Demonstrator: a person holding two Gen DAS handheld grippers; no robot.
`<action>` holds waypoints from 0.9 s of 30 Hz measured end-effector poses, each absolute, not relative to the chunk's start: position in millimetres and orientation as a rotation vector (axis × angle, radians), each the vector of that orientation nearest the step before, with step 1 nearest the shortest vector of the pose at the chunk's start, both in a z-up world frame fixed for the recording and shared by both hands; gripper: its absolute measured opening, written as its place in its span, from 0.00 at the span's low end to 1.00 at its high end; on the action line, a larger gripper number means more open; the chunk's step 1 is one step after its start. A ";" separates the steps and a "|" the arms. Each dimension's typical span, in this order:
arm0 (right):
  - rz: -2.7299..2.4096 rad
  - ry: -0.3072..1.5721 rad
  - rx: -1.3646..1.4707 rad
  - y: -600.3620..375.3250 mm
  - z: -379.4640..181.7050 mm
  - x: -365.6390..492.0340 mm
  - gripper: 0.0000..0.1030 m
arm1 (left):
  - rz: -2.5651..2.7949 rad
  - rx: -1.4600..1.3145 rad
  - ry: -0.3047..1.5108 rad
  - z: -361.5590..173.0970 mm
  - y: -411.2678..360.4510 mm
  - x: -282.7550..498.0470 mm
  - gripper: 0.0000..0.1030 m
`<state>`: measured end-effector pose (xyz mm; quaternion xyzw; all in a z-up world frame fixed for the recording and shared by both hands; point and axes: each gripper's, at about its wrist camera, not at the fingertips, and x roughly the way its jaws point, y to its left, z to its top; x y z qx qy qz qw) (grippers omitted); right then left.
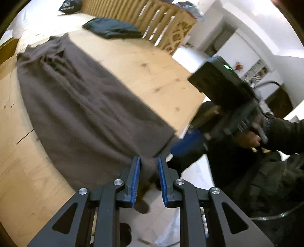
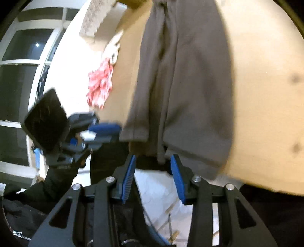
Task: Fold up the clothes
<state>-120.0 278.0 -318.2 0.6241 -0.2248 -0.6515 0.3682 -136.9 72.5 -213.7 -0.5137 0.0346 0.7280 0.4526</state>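
A brown garment lies spread lengthwise on the wooden table, its near hem drooping over the front edge. In the left wrist view my left gripper straddles that hem; cloth hangs between its blue pads, which stand slightly apart from it. My right gripper, blurred, is at the hem's right corner. In the right wrist view the garment runs away from me. There my right gripper is open below the hem, a loose fold hanging near its right finger. My left gripper sits at the hem's left corner.
A folded dark garment rests at the table's far end beside a slatted wooden crate, with a black bag further back. A red-and-white cloth lies beyond the table's left edge. A person's hand and dark sleeve hold the right gripper.
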 end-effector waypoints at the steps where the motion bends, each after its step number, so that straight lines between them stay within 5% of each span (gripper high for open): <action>1: -1.708 -0.567 1.574 277.0 -312.2 -124.6 0.38 | 1.803 -1.258 0.090 -208.8 69.9 -135.6 0.17; 9: -1.798 -0.352 1.543 223.7 -307.4 -148.9 0.37 | 1.863 -1.245 0.210 -206.7 70.1 -132.8 0.17; 13: -1.772 -0.395 1.560 242.6 -313.4 -139.2 0.37 | 1.833 -1.253 0.365 -228.7 92.7 -128.0 0.18; 15: -1.788 -0.403 1.563 252.2 -306.6 -133.4 0.37 | 1.827 -1.283 0.400 -240.2 97.8 -131.5 0.10; 27: -1.796 -0.121 1.508 199.2 -298.5 -106.1 0.37 | 2.030 -1.254 -0.040 -198.3 -5.1 -149.9 0.08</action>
